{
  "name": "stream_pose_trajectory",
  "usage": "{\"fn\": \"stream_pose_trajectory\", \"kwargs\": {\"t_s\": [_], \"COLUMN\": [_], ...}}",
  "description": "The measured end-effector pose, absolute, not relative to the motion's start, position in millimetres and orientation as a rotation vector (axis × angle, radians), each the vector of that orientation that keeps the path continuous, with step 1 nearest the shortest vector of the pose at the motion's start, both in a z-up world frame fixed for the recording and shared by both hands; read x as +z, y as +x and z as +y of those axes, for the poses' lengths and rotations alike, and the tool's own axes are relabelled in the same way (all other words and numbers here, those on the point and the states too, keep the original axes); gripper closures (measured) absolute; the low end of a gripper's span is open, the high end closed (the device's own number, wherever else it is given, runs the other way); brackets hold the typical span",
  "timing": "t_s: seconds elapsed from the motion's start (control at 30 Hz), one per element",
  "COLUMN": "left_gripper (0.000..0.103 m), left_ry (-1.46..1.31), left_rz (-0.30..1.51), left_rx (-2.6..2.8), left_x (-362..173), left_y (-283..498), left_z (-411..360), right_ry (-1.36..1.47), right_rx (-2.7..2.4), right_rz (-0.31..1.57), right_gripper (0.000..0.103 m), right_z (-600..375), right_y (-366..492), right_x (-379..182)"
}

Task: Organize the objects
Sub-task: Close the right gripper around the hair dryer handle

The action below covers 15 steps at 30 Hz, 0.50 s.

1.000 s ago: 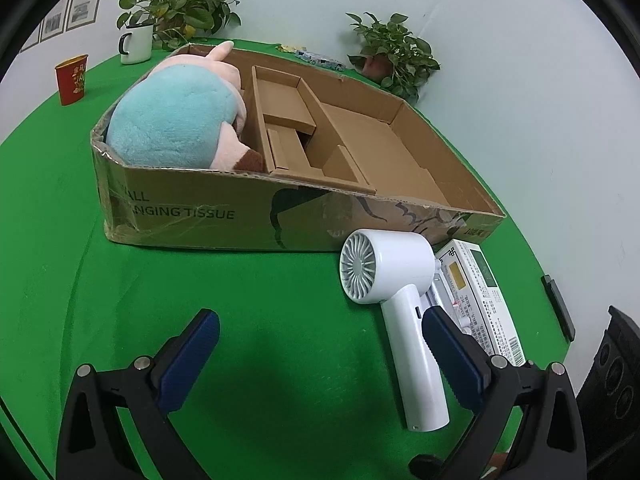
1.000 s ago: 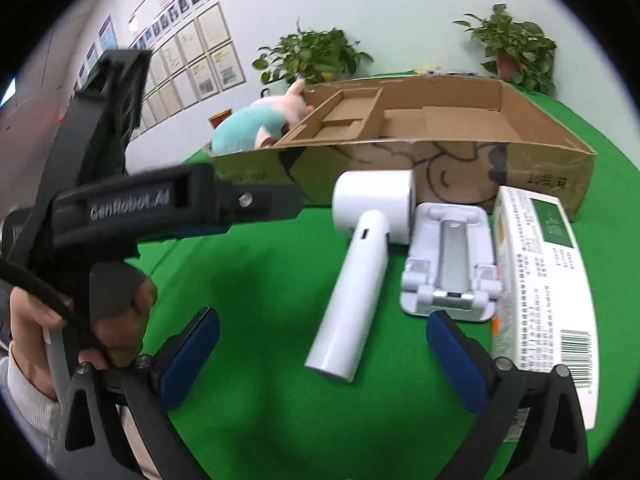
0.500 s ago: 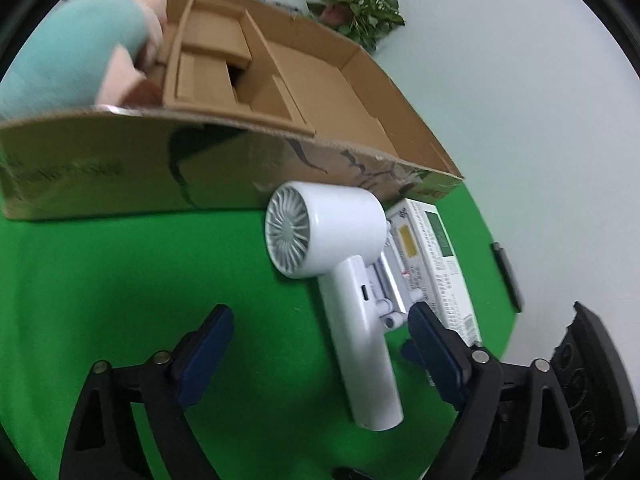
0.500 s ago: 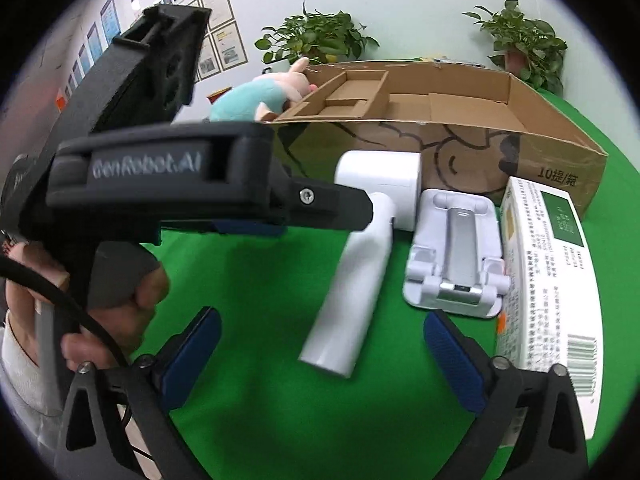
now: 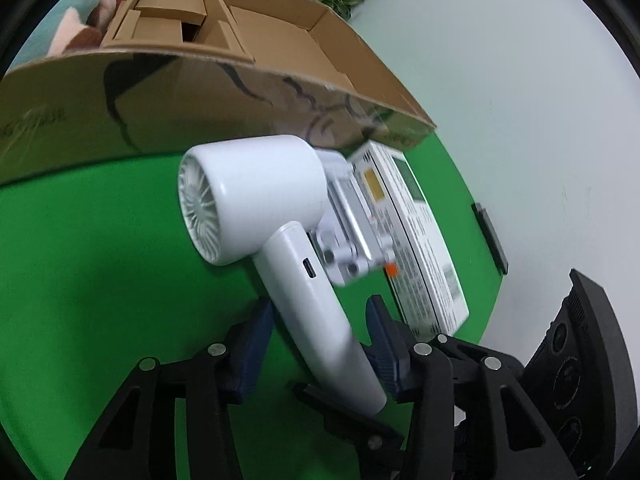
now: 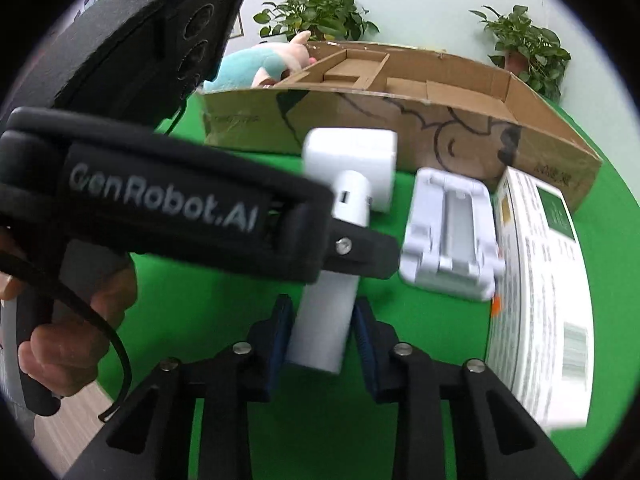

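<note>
Both claws are closing around the handle of the white hair dryer [image 5: 256, 196]: the right claw [image 6: 323, 334] seems to pinch its lower end, though blur hides contact, while the left claw [image 5: 320, 332] straddles it with a gap. The dryer lies on the green desk [image 5: 100, 280], just beside a white stand [image 6: 448, 236] and a cardboard box [image 5: 200, 96].

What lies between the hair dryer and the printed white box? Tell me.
A small white folding stand lies flat on the green table, between the hair dryer and the box. The right wrist view shows it best.
</note>
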<state>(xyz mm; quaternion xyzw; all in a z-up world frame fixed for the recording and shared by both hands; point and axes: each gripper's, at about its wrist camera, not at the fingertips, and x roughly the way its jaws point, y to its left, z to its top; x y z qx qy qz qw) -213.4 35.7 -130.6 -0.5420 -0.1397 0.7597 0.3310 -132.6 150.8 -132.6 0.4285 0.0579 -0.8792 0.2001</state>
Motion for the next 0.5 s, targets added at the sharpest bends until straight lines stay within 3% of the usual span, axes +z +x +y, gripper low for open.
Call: {"fn": "stream_pose_trajectory", "kwargs": {"t_s": [0.1,0.13,0.17,0.23,0.5], "left_gripper": [0.057,0.055,0.055,0.053,0.043], "left_ry": [-1.418,-1.419,-1.427,-1.44,-1.436], "left_rz": [-0.403,-0.433,-0.479,-0.568,-0.692], "left_rx": [1.984,1.99,1.985,1.962,1.947], "left_x": [-131,-131,-133,-136,-137], "left_y": [-192,-190,-191,-195,-215], "left_z": [28,24,20,13,-4], "right_ry": [1.21,1.206,1.2,1.177,1.185], "right_rx": [-2.43,-2.431,-2.435,-2.449,-2.449], "right_rz": [0.132,0.12,0.112,0.09,0.121], "right_gripper": [0.074,0.065,0.046,0.026,0.02], "right_z": [156,157,157,157,149], "right_y": [-112,-107,-106,-106,-132], "right_x": [-132,-132,-132,-132,-134]}}
